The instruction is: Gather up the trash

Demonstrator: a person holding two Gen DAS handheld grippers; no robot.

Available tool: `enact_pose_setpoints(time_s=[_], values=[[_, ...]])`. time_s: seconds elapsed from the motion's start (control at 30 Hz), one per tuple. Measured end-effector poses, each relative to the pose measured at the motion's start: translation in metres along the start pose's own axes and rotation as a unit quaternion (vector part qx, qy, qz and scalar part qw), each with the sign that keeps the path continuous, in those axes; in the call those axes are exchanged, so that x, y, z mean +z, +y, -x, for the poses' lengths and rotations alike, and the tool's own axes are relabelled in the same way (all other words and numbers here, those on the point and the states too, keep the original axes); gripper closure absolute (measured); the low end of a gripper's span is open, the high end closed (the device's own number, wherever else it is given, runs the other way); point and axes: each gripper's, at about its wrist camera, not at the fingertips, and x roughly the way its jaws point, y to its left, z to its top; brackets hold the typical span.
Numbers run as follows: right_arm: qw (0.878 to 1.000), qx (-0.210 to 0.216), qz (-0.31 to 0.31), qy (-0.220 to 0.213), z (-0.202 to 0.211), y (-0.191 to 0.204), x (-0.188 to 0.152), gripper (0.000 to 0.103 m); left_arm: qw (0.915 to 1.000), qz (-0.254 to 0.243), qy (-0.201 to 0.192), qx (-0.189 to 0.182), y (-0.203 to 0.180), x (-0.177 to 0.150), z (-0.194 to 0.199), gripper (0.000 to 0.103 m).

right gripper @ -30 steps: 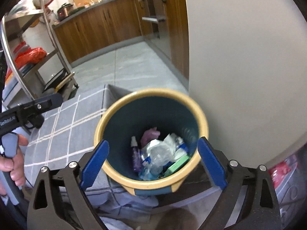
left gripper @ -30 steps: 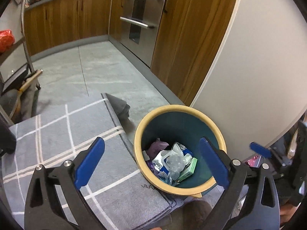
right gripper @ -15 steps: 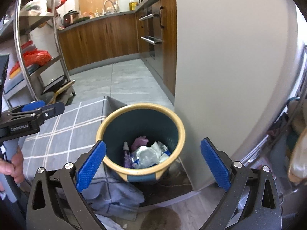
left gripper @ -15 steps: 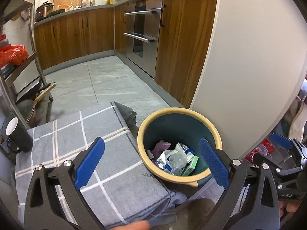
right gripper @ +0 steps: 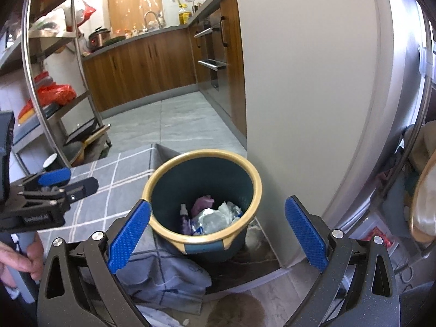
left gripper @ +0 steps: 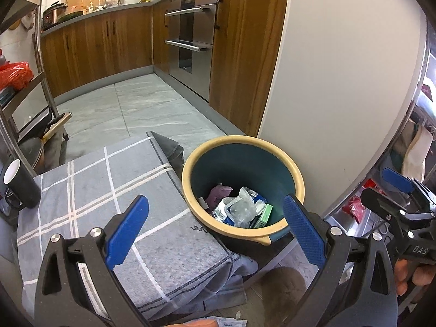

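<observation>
The round dark teal plastic bin with a yellow rim (left gripper: 283, 160) stands on the floor against the white rounded cabinet panel (left gripper: 340, 81), and the trash lies inside it: a crumpled clear plastic wrapper (left gripper: 239, 207), a purple pouch (left gripper: 219, 192) and a green carton (left gripper: 265, 215). Only the right wrist view shows a small purple spray bottle (right gripper: 184, 219) upright among them. The left gripper (left gripper: 215, 229) and the right gripper (right gripper: 216, 231) both hang above the bin, blue pads spread wide, holding nothing. Left of the bin lies a grey checked cloth (left gripper: 109, 190) on a low surface. Only the left view shows a black mug (left gripper: 19, 182) at the cloth's far left edge.
</observation>
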Motion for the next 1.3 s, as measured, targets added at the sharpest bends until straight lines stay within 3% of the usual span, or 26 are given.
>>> enact_pose_setpoints(time_s=[1.3], values=[[1.0,0.004,-0.008,0.002,0.0014,0.0023,-0.0013,0.005,1.0,-0.005,0.006,0.004,-0.0055,-0.0002,-0.0056,0.006]])
